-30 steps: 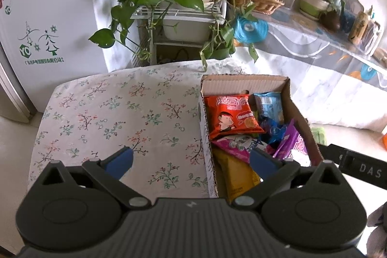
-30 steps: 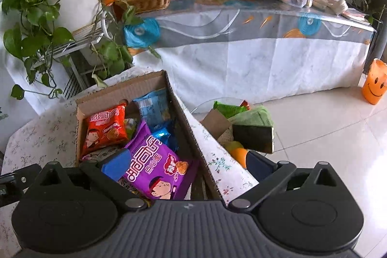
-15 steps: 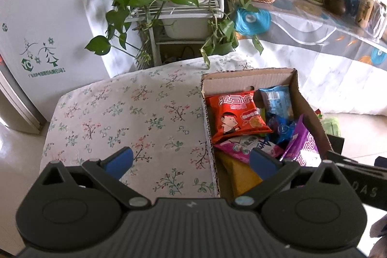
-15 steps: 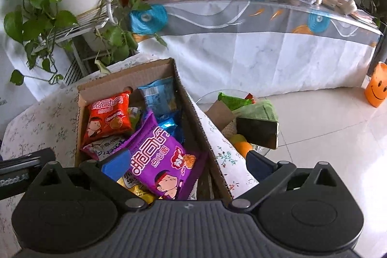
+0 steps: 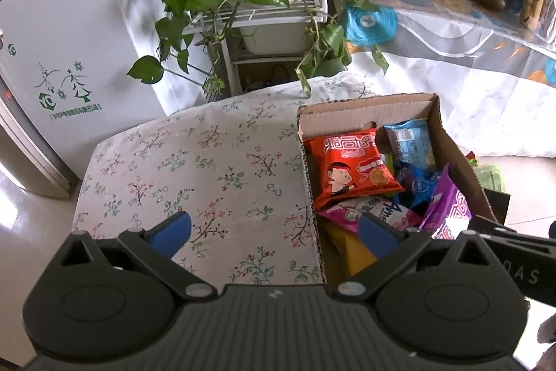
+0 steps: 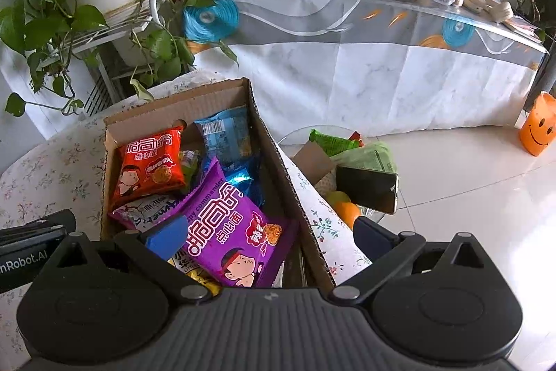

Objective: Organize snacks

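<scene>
Both tools are spread wide and hold nothing. The left tool [image 5: 274, 228] hangs over the floral-clothed surface [image 5: 194, 169] at the cardboard box's [image 6: 278, 155] left wall; the right tool [image 6: 267, 237] hangs over the box, above a purple snack packet [image 6: 229, 225]. An orange packet [image 6: 149, 162] and blue packet [image 6: 226, 134] lie farther back inside.

Right gripper [image 6: 267, 233] jaws wide apart, empty, over cardboard box [image 6: 278, 159] at frame centre. Purple snack bag [image 6: 229, 228] on top, orange bag [image 6: 149, 166] upper left, blue bag [image 6: 226, 134] behind.
</scene>
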